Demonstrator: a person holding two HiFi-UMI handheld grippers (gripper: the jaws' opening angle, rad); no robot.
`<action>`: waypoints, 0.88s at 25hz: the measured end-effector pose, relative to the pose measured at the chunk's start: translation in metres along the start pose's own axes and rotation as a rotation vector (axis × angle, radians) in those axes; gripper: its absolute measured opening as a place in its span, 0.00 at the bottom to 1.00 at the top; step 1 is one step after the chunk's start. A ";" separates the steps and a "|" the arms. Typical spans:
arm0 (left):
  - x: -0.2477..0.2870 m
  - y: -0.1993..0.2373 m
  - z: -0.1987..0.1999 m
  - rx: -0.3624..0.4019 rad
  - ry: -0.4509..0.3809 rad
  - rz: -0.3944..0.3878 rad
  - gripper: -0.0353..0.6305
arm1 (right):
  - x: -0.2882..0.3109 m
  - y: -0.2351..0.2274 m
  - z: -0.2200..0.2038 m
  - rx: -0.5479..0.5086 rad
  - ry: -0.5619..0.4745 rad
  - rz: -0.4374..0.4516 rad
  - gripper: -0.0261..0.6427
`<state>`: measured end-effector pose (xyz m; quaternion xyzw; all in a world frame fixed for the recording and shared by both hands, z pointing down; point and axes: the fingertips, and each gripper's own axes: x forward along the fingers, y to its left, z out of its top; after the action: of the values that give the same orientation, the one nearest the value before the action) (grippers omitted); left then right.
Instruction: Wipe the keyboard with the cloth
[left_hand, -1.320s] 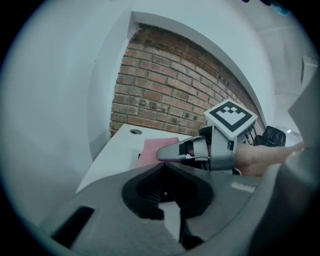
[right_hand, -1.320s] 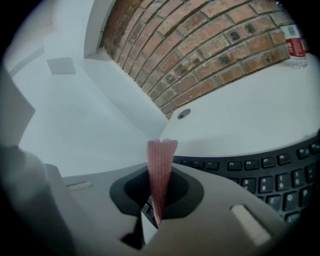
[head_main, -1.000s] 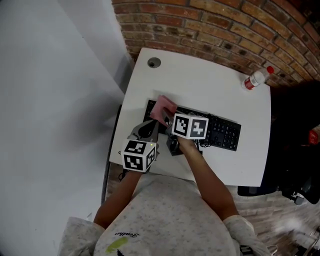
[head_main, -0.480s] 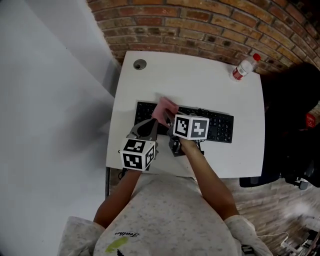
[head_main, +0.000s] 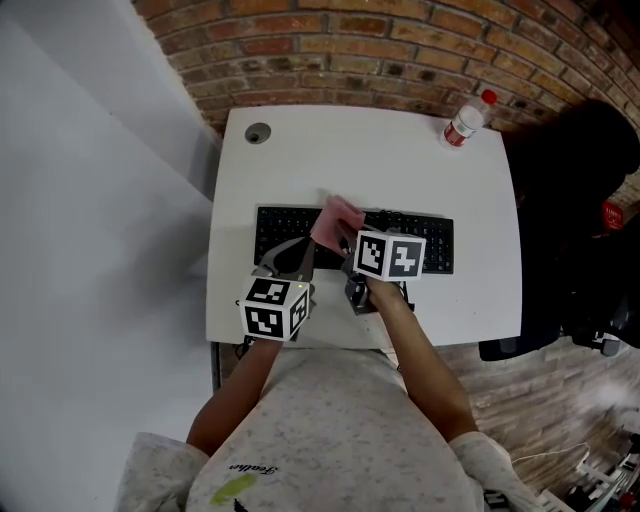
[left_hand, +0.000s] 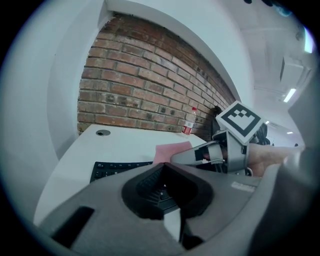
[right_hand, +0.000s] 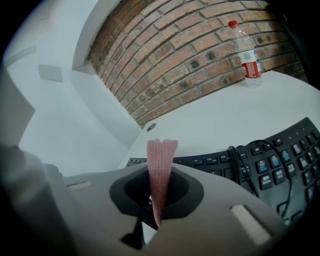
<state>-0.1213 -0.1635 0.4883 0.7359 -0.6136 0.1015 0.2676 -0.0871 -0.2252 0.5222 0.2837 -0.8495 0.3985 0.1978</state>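
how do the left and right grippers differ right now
The right gripper is shut on the pink cloth; the left gripper is shut on nothing. The right gripper holds the cloth over the keyboard keys; the left gripper is at the keyboard's near edge, left of the cloth. Both point toward the brick wall.

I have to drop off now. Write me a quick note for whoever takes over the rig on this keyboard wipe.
Right hand-held gripper: shut on the pink cloth, held over the black keyboard, left of its middle.
Left hand-held gripper: shut, empty, by the keyboard's near left edge.
The keyboard lies across the white table; a water bottle stands at the far right corner, well away.
Done: cloth is gripped and at the keys. How much has been wiped cannot be told.
Left: probably sweep the cloth along the whole keyboard.
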 end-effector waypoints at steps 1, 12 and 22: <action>0.001 -0.002 0.000 0.002 0.002 -0.005 0.05 | -0.003 -0.002 0.001 0.003 -0.005 -0.003 0.08; 0.014 -0.020 0.003 0.030 0.010 -0.060 0.05 | -0.025 -0.020 0.010 0.059 -0.049 -0.012 0.08; 0.023 -0.034 0.002 0.040 0.016 -0.094 0.05 | -0.047 -0.042 0.014 0.059 -0.063 -0.070 0.08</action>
<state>-0.0835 -0.1810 0.4881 0.7684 -0.5741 0.1068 0.2621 -0.0260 -0.2430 0.5108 0.3314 -0.8327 0.4071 0.1760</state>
